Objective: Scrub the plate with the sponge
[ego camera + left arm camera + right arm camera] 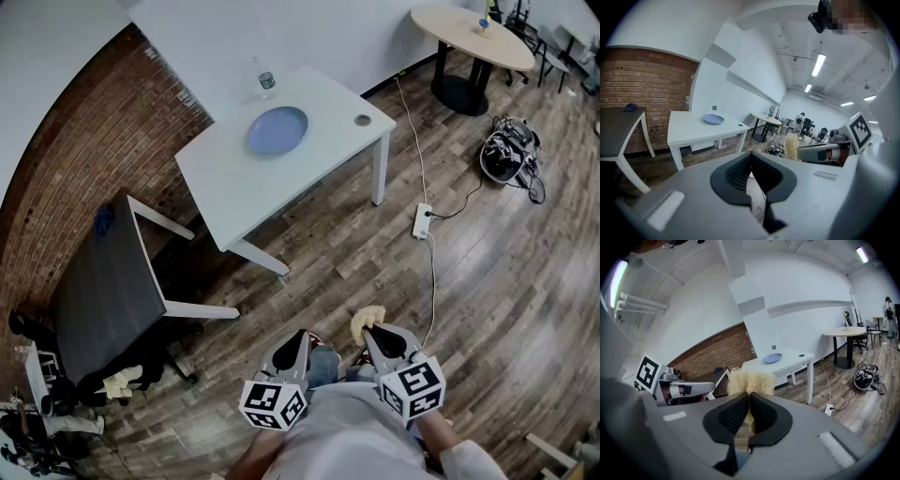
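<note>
A blue plate [277,129] lies on the white table [225,178] far ahead, small in both gripper views as the plate [713,119] and the plate [772,358]. My right gripper [369,329] is shut on a pale yellow fibrous sponge [366,322], whose tuft sticks out past the jaw tips as the sponge [746,381]. The left gripper [300,337] hangs beside it near my body, jaws shut with nothing between them. Both grippers are well short of the table, over the wooden floor.
A clear bottle [265,81] and a small round dish [363,120] share the white table. A dark table [103,286] stands to the left by the brick wall. A power strip [423,221] with its cable crosses the floor; a round table [472,37] and a helmet [507,153] stand further right.
</note>
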Action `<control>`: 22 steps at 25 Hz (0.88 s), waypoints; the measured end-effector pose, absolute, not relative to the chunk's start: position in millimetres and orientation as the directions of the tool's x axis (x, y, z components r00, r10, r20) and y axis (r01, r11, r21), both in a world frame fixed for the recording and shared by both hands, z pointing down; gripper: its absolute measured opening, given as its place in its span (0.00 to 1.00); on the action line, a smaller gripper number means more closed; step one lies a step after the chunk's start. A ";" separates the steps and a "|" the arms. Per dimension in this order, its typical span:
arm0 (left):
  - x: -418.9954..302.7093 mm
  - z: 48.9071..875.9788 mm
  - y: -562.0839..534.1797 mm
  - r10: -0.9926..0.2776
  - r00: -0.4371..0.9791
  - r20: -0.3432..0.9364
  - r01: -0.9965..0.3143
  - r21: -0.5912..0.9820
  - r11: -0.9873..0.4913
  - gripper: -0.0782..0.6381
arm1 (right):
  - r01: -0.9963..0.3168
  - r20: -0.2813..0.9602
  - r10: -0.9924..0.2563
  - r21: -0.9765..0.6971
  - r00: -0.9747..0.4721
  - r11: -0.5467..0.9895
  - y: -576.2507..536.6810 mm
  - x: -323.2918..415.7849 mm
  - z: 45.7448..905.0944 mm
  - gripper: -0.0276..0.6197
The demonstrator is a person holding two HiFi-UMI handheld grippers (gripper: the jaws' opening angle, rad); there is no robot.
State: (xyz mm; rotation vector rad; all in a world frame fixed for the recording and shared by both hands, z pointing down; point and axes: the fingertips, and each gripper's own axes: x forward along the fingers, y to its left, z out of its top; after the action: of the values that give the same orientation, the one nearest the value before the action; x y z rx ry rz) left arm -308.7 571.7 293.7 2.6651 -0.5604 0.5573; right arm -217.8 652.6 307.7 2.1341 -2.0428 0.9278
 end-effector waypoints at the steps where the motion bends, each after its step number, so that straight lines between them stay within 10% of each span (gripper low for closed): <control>1: -308.5 291.7 573.9 -0.304 0.846 0.439 -0.443 0.258 -0.859 0.12 | -0.922 0.437 -0.898 -0.364 -0.046 -0.130 654.1 -214.5 307.7 0.07; 22: -256.9 275.4 529.8 -0.277 0.899 0.340 -0.390 0.330 -0.859 0.12 | -0.897 0.346 -0.938 -0.408 0.019 -0.168 638.5 -156.1 274.9 0.08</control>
State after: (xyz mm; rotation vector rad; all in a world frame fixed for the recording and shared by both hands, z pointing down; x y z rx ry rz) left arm -256.9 529.8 275.4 2.6673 -0.4896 0.3963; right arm -156.1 638.5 274.9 2.2930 -2.0713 0.8881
